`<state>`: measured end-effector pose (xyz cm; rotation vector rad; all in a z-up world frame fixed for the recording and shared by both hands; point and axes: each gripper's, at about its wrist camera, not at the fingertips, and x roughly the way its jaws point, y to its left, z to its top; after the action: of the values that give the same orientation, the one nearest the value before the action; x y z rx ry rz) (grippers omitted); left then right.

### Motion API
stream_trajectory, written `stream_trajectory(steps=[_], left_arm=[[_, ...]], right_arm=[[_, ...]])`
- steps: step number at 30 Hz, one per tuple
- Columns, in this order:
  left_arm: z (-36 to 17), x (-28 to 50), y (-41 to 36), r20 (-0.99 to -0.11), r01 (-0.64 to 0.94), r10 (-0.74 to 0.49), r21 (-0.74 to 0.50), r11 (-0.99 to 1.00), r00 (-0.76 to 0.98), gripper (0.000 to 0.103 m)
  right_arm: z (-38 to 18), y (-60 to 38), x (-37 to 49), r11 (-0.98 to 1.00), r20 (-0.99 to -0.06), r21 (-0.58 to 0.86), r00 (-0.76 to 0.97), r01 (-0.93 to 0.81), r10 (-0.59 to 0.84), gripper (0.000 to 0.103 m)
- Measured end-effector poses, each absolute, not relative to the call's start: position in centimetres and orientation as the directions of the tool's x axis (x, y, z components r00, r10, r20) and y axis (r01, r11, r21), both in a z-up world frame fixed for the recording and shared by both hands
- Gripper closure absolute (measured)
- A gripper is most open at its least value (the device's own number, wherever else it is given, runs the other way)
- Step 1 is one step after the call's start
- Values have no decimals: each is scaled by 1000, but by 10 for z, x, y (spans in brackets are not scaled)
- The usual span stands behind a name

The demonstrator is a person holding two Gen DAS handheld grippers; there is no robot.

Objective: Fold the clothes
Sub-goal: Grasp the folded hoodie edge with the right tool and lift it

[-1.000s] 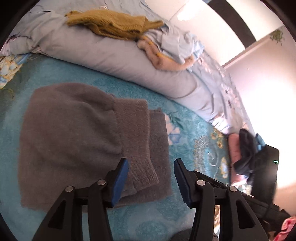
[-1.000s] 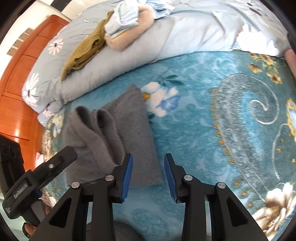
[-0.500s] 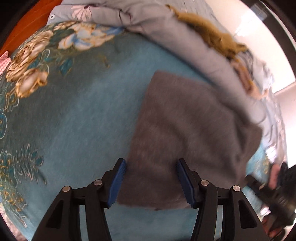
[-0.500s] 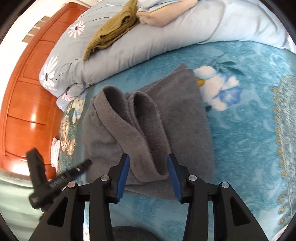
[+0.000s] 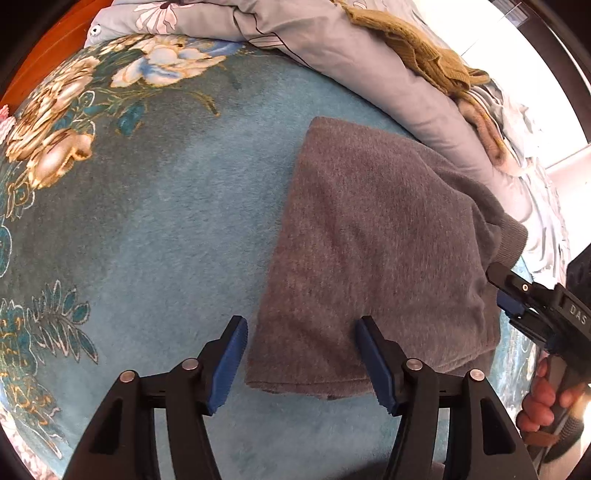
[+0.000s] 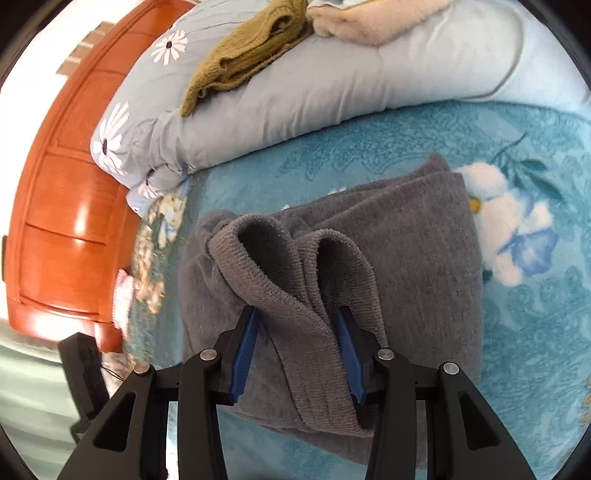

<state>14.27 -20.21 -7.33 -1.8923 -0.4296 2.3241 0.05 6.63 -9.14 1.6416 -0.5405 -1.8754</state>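
A grey knitted garment (image 5: 373, 243) lies folded on the teal floral blanket (image 5: 166, 229). My left gripper (image 5: 301, 363) is open, its jaws either side of the garment's near corner, just above it. In the right wrist view the garment (image 6: 417, 258) shows its two ribbed cuffs (image 6: 295, 273) stacked on top. My right gripper (image 6: 297, 356) is open with the ribbed cuffs between its jaws. The right gripper also shows at the right edge of the left wrist view (image 5: 517, 299), held by a hand.
A pale blue duvet (image 6: 332, 85) runs along the far side, with an olive knitted garment (image 6: 251, 55) and a peach one (image 6: 373, 18) on it. An orange wooden headboard (image 6: 62, 206) stands at left.
My left gripper has swung from the cuff end round to the garment's plain corner. My right gripper has moved forward over the garment so the cuffs now sit between its jaws.
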Motion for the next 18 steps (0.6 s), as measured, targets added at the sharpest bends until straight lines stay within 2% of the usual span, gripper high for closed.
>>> stream_trajectory(steps=[1,3,5,9,18], left_arm=[[-73,144,-203,-940,92,264,-289,-953,-215,37],[-71,146,-204,-940,95,264,-290,-952,-217,37],[-69,148,-205,-938,95,267,-293,-951,-219,37],[-64,152,-206,-935,89,279,-304,-949,-220,38],[-67,160,-200,-941,74,276,-295,-953,-198,37]], right_arm=[[-91,68,2,-739,-738,657,-70,152,-671,60],[-90,72,4,-724,-723,676,-66,139,-688,82],[-86,83,7,-677,-674,727,-70,116,-736,90],[-72,103,14,-627,-619,771,-100,112,-779,93],[-94,119,33,-688,-683,724,-90,52,-725,91]])
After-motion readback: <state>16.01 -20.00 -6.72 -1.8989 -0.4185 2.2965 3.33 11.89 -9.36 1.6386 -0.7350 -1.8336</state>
